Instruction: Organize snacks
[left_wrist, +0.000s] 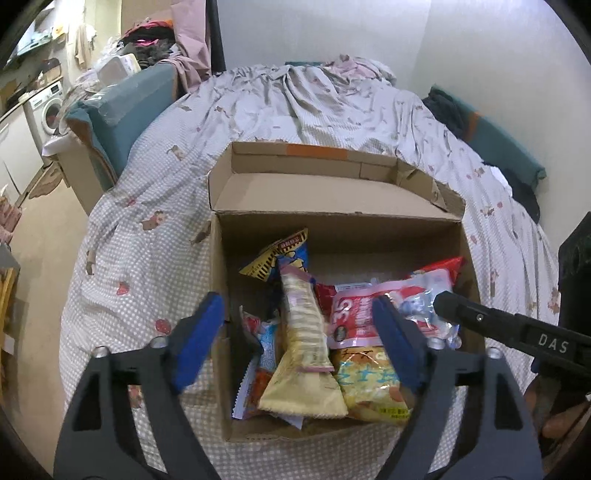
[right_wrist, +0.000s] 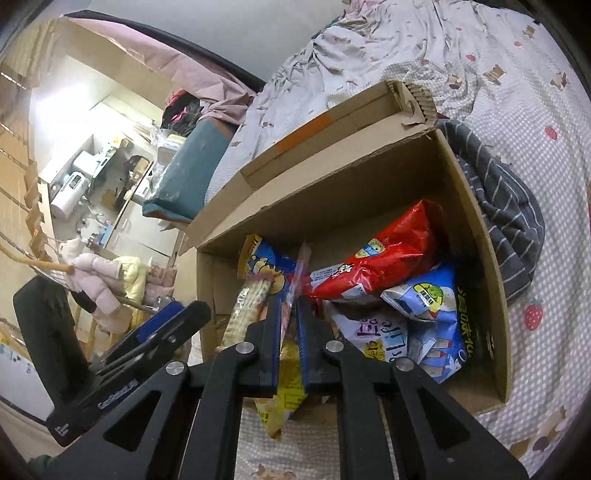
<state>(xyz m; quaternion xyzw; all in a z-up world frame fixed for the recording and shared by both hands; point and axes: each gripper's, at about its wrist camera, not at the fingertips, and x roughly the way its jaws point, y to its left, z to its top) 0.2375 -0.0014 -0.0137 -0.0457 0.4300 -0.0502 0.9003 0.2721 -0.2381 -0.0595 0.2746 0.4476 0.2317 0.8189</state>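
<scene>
An open cardboard box (left_wrist: 218, 295) sits on the bed and holds several snack bags. My left gripper (left_wrist: 299, 325) is open, its blue pads straddling the box's near left part above a long cream wafer pack (left_wrist: 303, 343). A yellow bag (left_wrist: 369, 384) and a red-white bag (left_wrist: 354, 314) lie beside it. My right gripper (right_wrist: 290, 306) is shut on the thin edge of a snack pack (right_wrist: 288, 391) over the box (right_wrist: 491, 266). A red bag (right_wrist: 391, 254) and blue-white bags (right_wrist: 432, 306) lie in the box's right side. The right gripper's finger (left_wrist: 480, 317) shows in the left wrist view.
The bed has a dotted, printed sheet (left_wrist: 147, 266). A striped grey cloth (right_wrist: 506, 206) lies against the box's right wall. A teal cushioned headboard (left_wrist: 122, 122) and a washing machine (left_wrist: 48, 107) are at left. The box's lid flap (left_wrist: 325, 184) stands open at the back.
</scene>
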